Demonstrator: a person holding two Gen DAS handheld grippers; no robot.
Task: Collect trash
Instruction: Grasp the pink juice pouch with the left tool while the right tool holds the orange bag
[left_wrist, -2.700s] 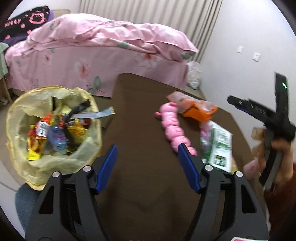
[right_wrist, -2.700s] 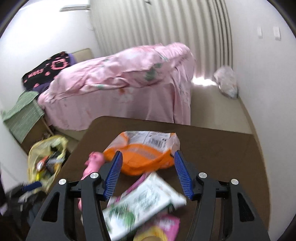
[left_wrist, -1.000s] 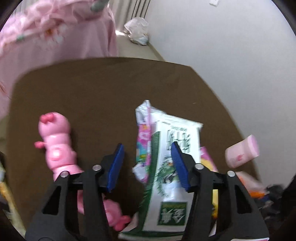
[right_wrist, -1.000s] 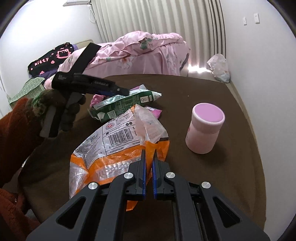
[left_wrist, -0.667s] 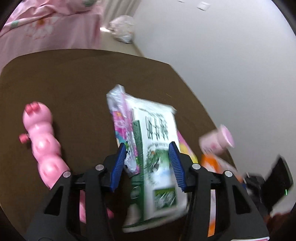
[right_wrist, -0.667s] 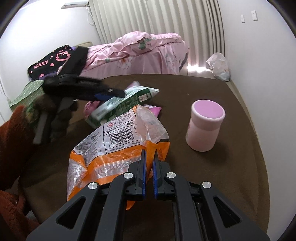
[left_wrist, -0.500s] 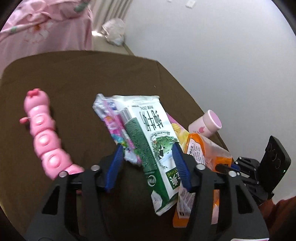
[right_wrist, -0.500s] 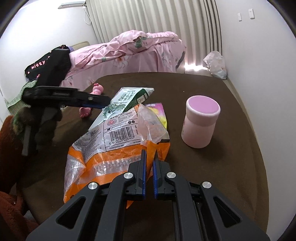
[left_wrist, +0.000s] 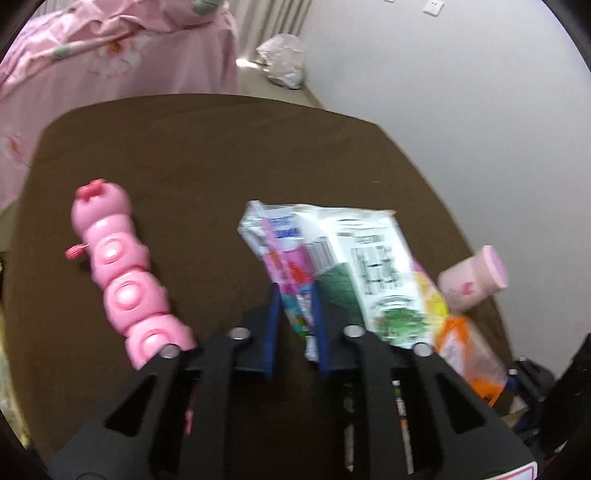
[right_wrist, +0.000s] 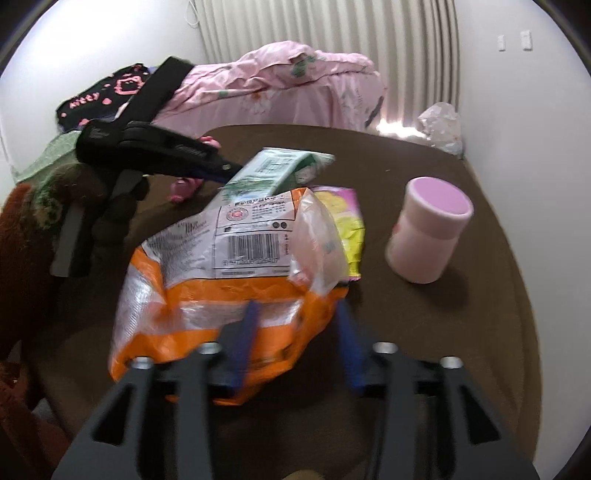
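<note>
Squinting at the orange bag (right_wrist: 221, 295), you only get a barcode; the print's too blurry. Your left gripper (left_wrist: 295, 314) just clamped onto the pink wrapper (left_wrist: 291, 273), while your right gripper (right_wrist: 295, 332) just opened around the bag. Only your left view shows the caterpillar toy (left_wrist: 122, 280) whole.

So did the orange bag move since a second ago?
Yes. The orange bag has dropped flatter onto the table, toward the left hand, away from the pink jar. The right gripper has just been opening around it.

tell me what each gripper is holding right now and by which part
The left gripper is shut on the near edge of the pink wrapper beside the green carton. The right gripper holds nothing; it has just opened around the orange bag.
</note>
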